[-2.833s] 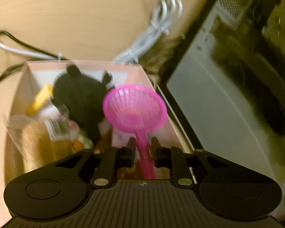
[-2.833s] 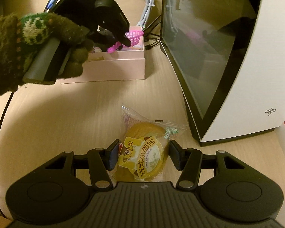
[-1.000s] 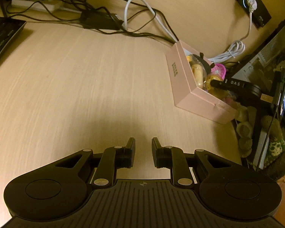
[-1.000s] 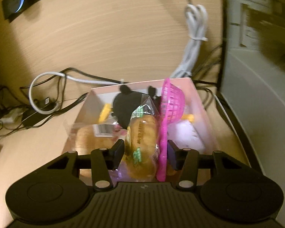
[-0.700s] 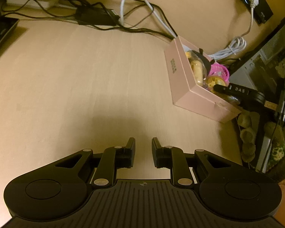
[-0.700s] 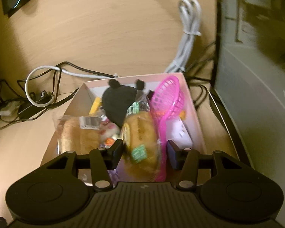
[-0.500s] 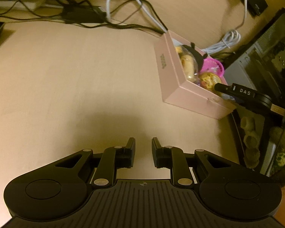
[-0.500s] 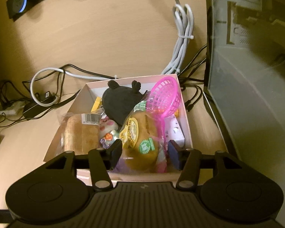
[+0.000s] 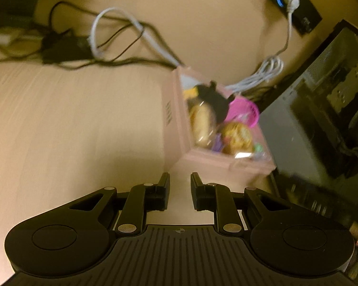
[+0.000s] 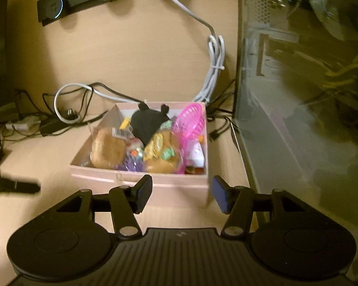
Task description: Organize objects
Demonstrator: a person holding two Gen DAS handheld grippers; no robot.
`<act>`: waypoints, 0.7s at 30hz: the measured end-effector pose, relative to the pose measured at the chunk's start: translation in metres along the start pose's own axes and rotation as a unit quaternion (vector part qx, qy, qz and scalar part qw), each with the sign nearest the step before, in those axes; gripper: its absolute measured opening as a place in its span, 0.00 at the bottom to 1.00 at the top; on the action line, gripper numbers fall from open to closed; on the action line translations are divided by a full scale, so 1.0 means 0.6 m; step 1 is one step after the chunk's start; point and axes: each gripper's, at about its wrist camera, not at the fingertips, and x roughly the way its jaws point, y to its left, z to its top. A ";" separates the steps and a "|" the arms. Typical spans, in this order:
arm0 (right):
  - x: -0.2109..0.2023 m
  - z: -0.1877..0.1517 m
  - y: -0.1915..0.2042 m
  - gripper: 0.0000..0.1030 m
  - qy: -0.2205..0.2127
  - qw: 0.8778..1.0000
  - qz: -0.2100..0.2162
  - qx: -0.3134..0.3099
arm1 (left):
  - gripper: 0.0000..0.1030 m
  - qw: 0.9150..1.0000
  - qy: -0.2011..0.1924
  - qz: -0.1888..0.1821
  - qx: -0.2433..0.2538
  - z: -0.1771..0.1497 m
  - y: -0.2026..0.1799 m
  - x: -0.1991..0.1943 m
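Since the box (image 10: 140,184) is heaped, the bun (image 10: 162,153) may spill; right gripper (image 10: 181,194) spread and empty, left gripper (image 9: 180,191) clenched on nothing.

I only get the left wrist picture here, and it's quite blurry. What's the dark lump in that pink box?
Observer: In the right wrist view it is a black plush toy with two small ears, lying at the back of the pink box.
Operator: And the golden blobs beside it?
Observer: Wrapped bread. One bread packet lies by the box's left wall, and a bread packet with a yellow label sits in the middle, against the pink strainer.
Operator: Is the other gripper carrying anything?
Observer: No. The right gripper is open and empty, in front of the box's near wall.
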 end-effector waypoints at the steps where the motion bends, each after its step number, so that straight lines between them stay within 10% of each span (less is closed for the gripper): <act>1: -0.002 -0.002 -0.003 0.54 0.000 1.000 0.001 0.005 | 0.20 1.000 -0.004 -0.001 0.003 0.005 -0.006 0.002; 21: 0.156 0.095 0.046 0.41 0.013 0.999 0.041 0.028 | 0.20 1.000 -0.008 0.024 0.002 0.035 0.002 0.021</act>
